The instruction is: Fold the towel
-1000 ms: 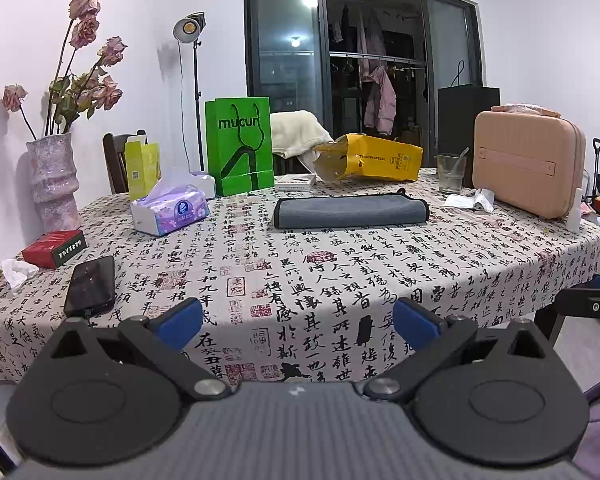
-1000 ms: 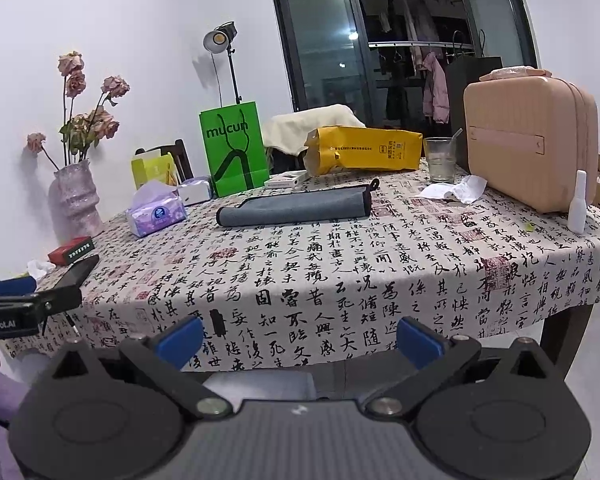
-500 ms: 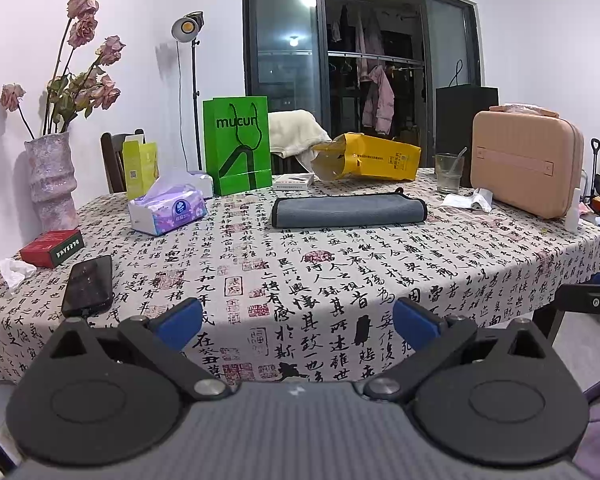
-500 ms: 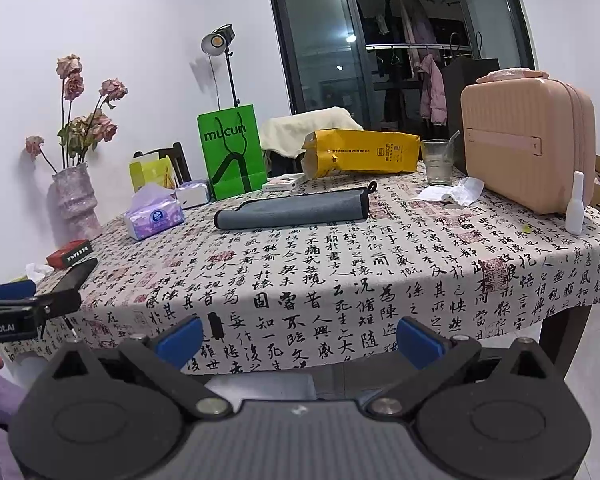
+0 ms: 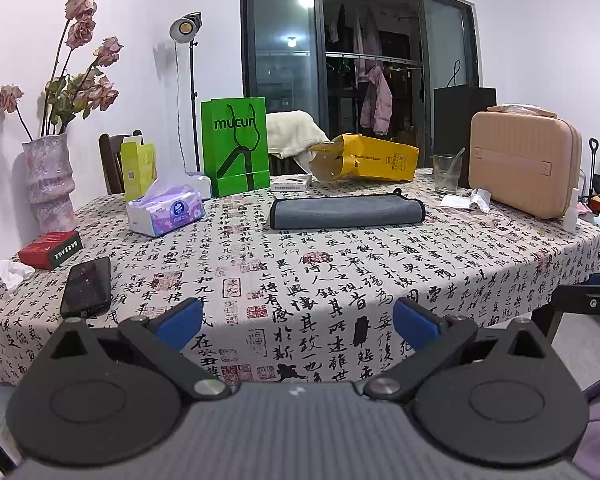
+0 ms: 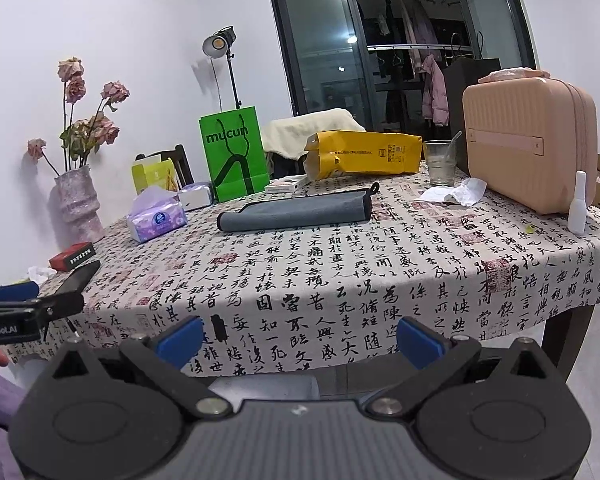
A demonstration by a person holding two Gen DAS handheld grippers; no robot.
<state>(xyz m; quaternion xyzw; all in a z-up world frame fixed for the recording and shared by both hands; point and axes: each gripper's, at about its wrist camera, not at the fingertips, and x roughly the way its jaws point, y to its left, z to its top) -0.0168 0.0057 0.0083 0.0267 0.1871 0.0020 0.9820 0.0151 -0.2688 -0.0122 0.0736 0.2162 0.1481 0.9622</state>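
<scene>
A grey towel with a dark edge (image 5: 346,211) lies folded into a long flat strip on the far middle of the table; it also shows in the right wrist view (image 6: 296,211). My left gripper (image 5: 298,322) is open and empty, held in front of the table's near edge, well short of the towel. My right gripper (image 6: 300,336) is open and empty, also off the near edge. Each gripper shows at the side of the other's view.
The table has a calligraphy-print cloth (image 5: 340,272). On it: tissue pack (image 5: 164,210), green bag (image 5: 236,148), yellow bag (image 5: 366,158), glass (image 5: 446,174), pink case (image 5: 524,164), white bottle (image 6: 579,208), phone (image 5: 86,288), red box (image 5: 50,250), vase (image 5: 50,180).
Both grippers have drifted slightly back and down from the table; the scene sits a little higher in both views. The towel has not moved.
</scene>
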